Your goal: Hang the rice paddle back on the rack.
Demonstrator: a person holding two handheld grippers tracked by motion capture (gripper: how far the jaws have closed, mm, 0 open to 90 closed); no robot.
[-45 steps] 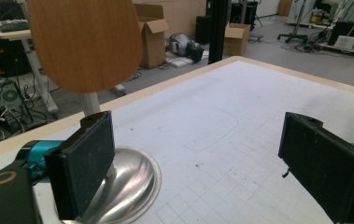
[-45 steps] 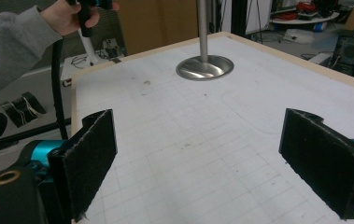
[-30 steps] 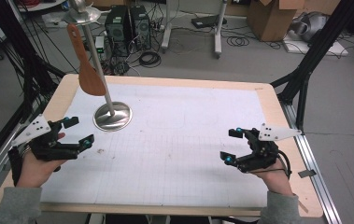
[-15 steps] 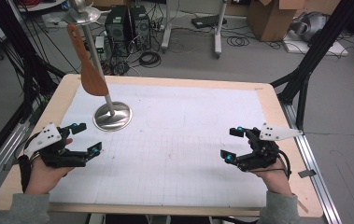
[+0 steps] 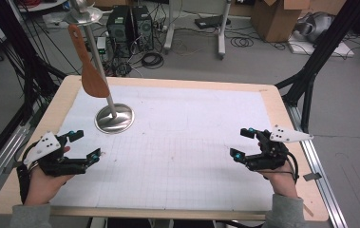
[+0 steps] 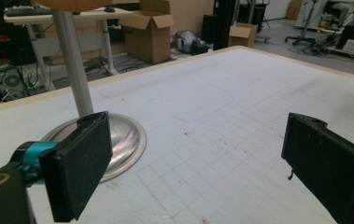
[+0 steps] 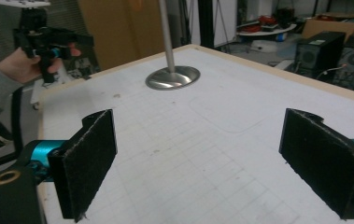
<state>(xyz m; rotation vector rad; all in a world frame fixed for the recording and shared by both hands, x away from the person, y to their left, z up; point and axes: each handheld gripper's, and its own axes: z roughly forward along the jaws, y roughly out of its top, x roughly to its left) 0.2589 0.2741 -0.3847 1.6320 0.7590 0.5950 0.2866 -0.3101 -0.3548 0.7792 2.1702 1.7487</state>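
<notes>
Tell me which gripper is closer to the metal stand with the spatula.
The left gripper: it sits just in front of the stand's round base, while the right gripper is far across the table, near the opposite edge.

Open worktop, one stand at the far left

The metal stand (image 5: pixel 113 116), its pole (image 5: pixel 97 61) rising with a wooden spatula (image 5: pixel 91 71) hanging beside it, is the sole obstacle on the worktop (image 5: pixel 192 142). The gridded mat between the left tongs (image 5: pixel 83 145) and the right tongs (image 5: pixel 242 143) lies bare, so both have free passage across the middle and the right side.
</notes>
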